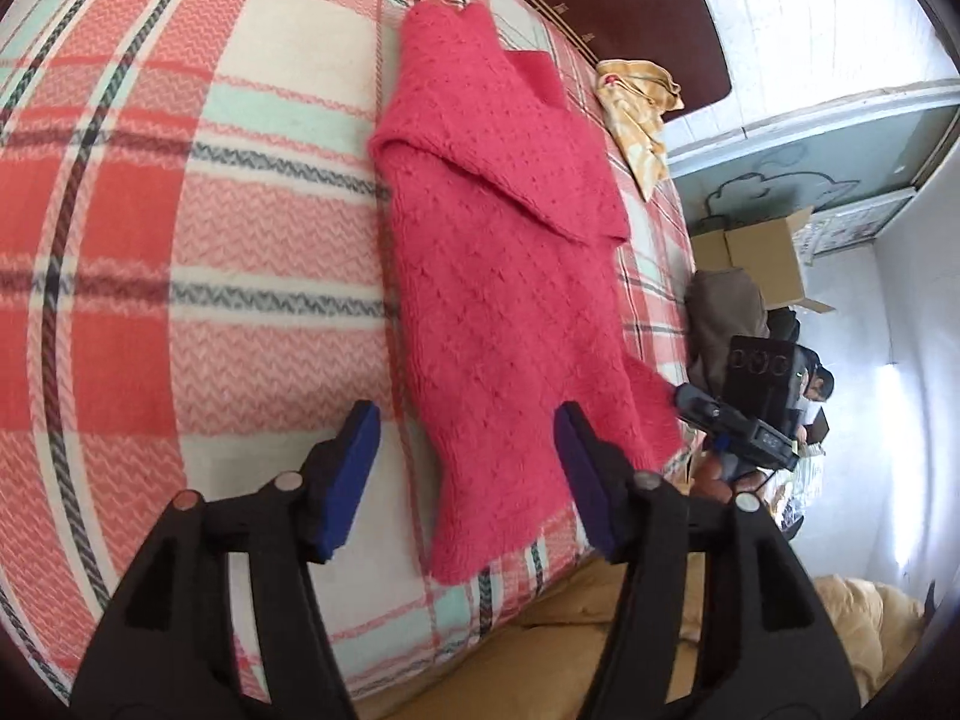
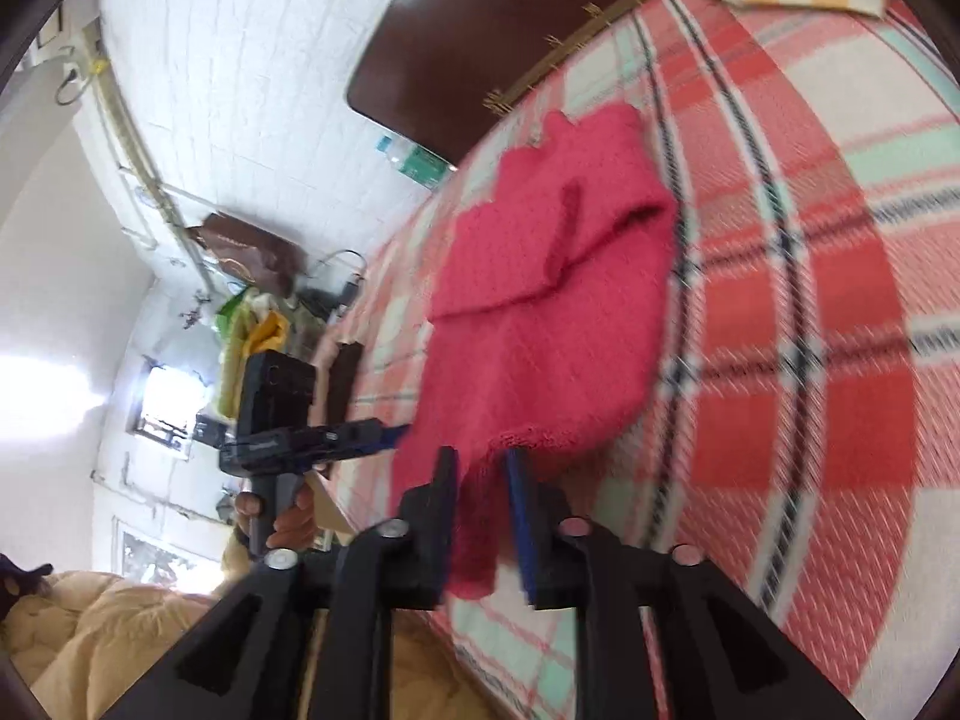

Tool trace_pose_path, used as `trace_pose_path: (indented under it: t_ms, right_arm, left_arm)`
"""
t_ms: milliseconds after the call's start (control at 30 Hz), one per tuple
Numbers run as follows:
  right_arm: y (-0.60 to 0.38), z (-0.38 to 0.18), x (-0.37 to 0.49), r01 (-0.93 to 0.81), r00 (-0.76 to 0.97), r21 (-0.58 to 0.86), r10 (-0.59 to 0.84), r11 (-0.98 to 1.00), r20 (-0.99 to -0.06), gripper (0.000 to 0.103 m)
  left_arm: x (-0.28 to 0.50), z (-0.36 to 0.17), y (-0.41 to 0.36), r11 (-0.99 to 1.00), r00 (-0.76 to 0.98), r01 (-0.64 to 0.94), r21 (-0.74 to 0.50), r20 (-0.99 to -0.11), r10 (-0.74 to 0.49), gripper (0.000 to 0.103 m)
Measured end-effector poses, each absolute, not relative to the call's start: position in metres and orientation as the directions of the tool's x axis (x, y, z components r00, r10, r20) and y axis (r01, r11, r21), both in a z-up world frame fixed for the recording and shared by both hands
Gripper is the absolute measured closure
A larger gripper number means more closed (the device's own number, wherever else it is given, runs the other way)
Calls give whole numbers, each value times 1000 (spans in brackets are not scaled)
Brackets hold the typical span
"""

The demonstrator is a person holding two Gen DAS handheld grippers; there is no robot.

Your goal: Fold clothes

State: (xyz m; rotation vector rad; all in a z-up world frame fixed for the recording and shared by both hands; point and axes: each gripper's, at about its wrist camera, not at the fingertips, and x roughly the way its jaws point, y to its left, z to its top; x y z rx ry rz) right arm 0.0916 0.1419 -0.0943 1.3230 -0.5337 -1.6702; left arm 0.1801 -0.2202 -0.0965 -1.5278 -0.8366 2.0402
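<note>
A pink knitted sweater (image 1: 498,252) lies folded into a long strip on the plaid blanket (image 1: 180,240), one sleeve laid across its upper half. My left gripper (image 1: 468,456) hovers open over its near hem, the pads clear of the knit. In the right wrist view the sweater (image 2: 540,312) runs toward my right gripper (image 2: 483,480). Its near corner hangs loosely between the narrowly parted jaws, and I see a gap at the right pad. Each gripper shows in the other's view: the right gripper (image 1: 690,402) at the hem's right corner, the left gripper (image 2: 390,435) held by a hand (image 2: 282,516).
A yellow patterned cloth (image 1: 636,114) lies near the dark brown headboard (image 1: 630,0). A tan quilt (image 1: 600,624) bunches below the bed's near edge. Cardboard boxes (image 1: 762,252) and bedside clutter (image 2: 258,324) stand beyond the bed's side edges.
</note>
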Motion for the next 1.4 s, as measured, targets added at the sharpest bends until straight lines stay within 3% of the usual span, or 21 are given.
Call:
trace_pose_path:
  t_ms: [33, 67, 400, 467, 500, 533, 567, 633, 833, 1200, 1300, 1400]
  right_arm:
    - [145, -98, 94, 374, -10, 768, -830, -520, -558, 59]
    - [148, -101, 97, 363, -5, 760, -817, -539, -577, 55]
    - [130, -110, 115, 412, 35, 740, -802, -533, -597, 50]
    - [122, -111, 119, 439, 25, 717, -791, -541, -612, 61]
    - [119, -113, 120, 448, 21, 706, -783, -549, -622, 66]
    - [116, -115, 121, 450, 16, 696, -775, -559, -632, 78]
    - [116, -117, 121, 444, 14, 694, -770, -567, -638, 86]
    - [120, -122, 117, 402, 22, 727, -788, -557, -616, 89]
    - [132, -103, 103, 363, 11, 830, -889, -423, -458, 94]
    - [129, -72, 47, 343, -51, 890, -952, -302, -303, 94]
    - [127, -70, 25, 327, -79, 891, -949, -315, -307, 94]
    - [125, -67, 19, 351, -71, 852, -918, -388, -389, 91]
  left_arm:
    - [184, -96, -220, -717, -285, -11, -697, -685, 670, 35]
    - [188, -96, -218, -711, -282, -23, -703, -678, 679, 33]
    - [191, -104, -188, -678, -196, -72, -732, -656, 729, 33]
    - [187, -105, -188, -665, -204, -50, -745, -644, 737, 42]
    - [186, -107, -188, -672, -199, -37, -740, -653, 731, 59]
    - [184, -110, -186, -684, -189, -24, -730, -668, 720, 73]
    - [183, -112, -187, -693, -184, -11, -721, -679, 710, 77]
    - [181, -114, -191, -686, -183, 22, -728, -677, 713, 84]
    - [171, -109, -202, -555, -204, 78, -828, -558, 804, 87]
    - [125, -74, -223, -372, -293, 71, -926, -376, 879, 87]
    - [114, -65, -227, -413, -316, 47, -909, -406, 858, 87]
    - [119, -61, -226, -511, -312, 10, -859, -489, 815, 86]
